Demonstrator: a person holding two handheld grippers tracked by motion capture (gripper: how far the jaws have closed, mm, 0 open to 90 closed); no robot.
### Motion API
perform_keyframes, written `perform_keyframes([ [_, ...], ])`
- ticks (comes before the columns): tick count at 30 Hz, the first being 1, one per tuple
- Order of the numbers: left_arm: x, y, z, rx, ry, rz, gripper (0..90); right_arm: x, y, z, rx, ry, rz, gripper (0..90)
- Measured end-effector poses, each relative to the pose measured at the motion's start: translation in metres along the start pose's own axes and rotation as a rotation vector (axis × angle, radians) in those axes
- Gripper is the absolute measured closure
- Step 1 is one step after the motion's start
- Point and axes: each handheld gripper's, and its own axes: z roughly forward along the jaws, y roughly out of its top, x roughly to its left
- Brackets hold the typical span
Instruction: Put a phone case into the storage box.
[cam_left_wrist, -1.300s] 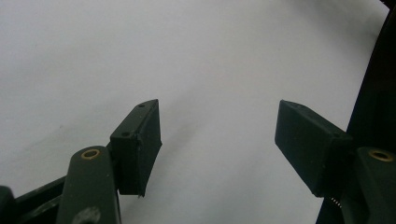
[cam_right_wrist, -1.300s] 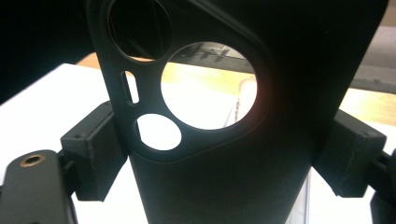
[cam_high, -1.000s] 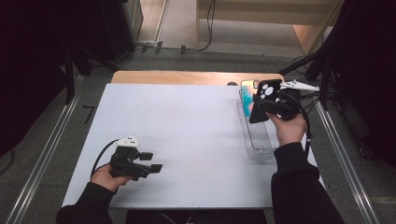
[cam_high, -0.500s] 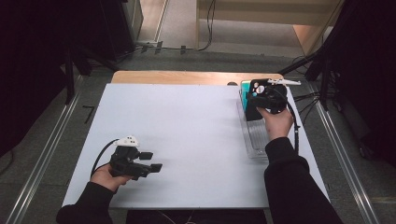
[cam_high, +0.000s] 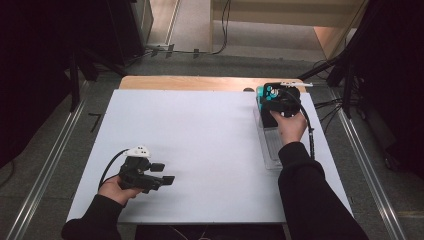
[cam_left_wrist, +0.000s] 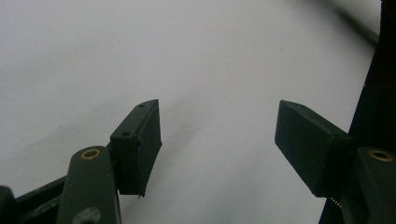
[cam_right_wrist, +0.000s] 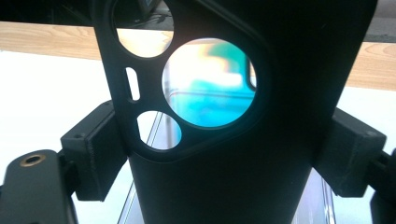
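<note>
Right gripper view: the right gripper (cam_right_wrist: 224, 154) clamps a black phone case (cam_right_wrist: 224, 177) by its side edges over the clear tray (cam_high: 270, 145) at the desk's (cam_high: 200, 140) far right corner. Probably light, flexible. Left gripper's (cam_left_wrist: 219, 140) jaws stand wide, empty.

Left claw (cam_high: 167, 173) agape, right claw (cam_right_wrist: 224, 154) clamped

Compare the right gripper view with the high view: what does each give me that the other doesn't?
Right gripper view: the jaws clamp a black phone case from both sides, and its camera cutouts show teal behind.

High view: the left gripper, open, low over the white table near its front left, and the right gripper over the clear tray's far end.

Both: the tray, the teal item at its far end, the white table, the wooden edge.
</note>
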Motion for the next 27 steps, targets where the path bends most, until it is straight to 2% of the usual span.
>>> perform_keyframes([
  [16, 0.001, 0.0, 0.001, 0.0, -0.007, 0.001, 31.8, 0.004, 0.016, 0.021, 0.004, -0.047, -0.016, 12.4],
  [20, 0.001, 0.0, 0.001, 0.003, -0.007, 0.004, 31.8, 0.002, 0.016, 0.025, 0.004, -0.045, 0.004, 12.0],
  [24, 0.001, 0.001, 0.001, 0.004, -0.008, 0.003, 31.8, 0.001, 0.014, 0.028, 0.017, -0.037, 0.001, 11.5],
  [27, 0.0, 0.001, 0.001, 0.007, -0.01, 0.005, 31.8, 0.003, 0.013, 0.03, 0.026, -0.053, -0.011, 11.4],
])
